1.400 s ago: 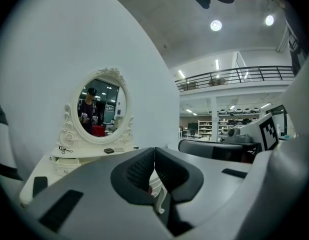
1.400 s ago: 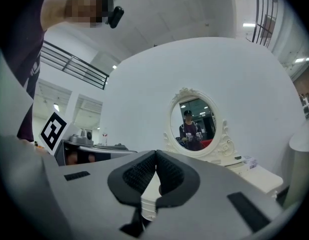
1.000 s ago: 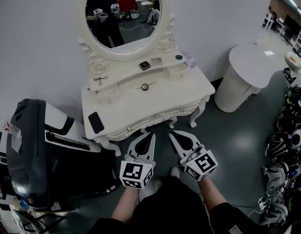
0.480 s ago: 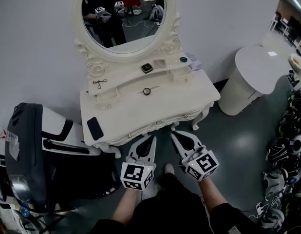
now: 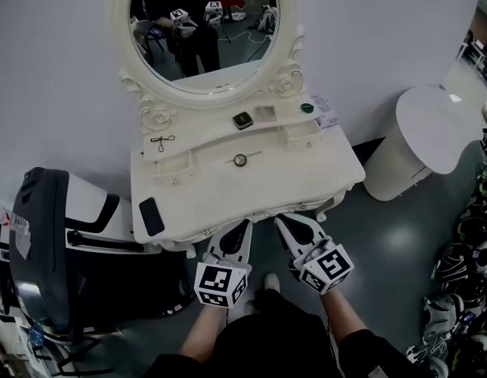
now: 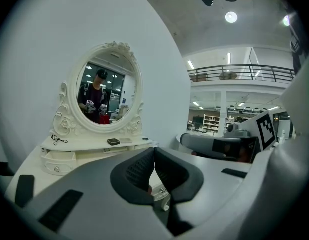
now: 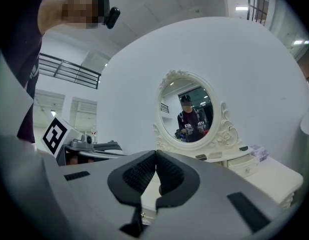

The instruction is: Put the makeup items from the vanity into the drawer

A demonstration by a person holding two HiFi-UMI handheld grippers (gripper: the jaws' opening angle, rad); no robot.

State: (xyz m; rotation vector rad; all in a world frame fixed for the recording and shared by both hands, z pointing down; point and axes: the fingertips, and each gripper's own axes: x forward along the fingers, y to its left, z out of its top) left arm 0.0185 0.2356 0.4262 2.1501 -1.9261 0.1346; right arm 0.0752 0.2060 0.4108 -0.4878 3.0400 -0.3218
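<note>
A white vanity with an oval mirror stands against the wall. Its raised shelf carries a dark square compact, a pale square case, a green round pot and a thin black curler-like tool. On the tabletop lie a small round item and, near the front left, a black flat case. My left gripper and right gripper are side by side at the vanity's front edge, both shut and empty. The front drawers are hidden under the tabletop's rim.
A black-and-white machine stands close to the vanity's left side. A white round table is at the right, with several dark helmets on the floor beyond it. A tissue pack lies at the shelf's right end.
Both grippers have come forward to the vanity; their tips now reach its front edge. They stay shut and empty.
</note>
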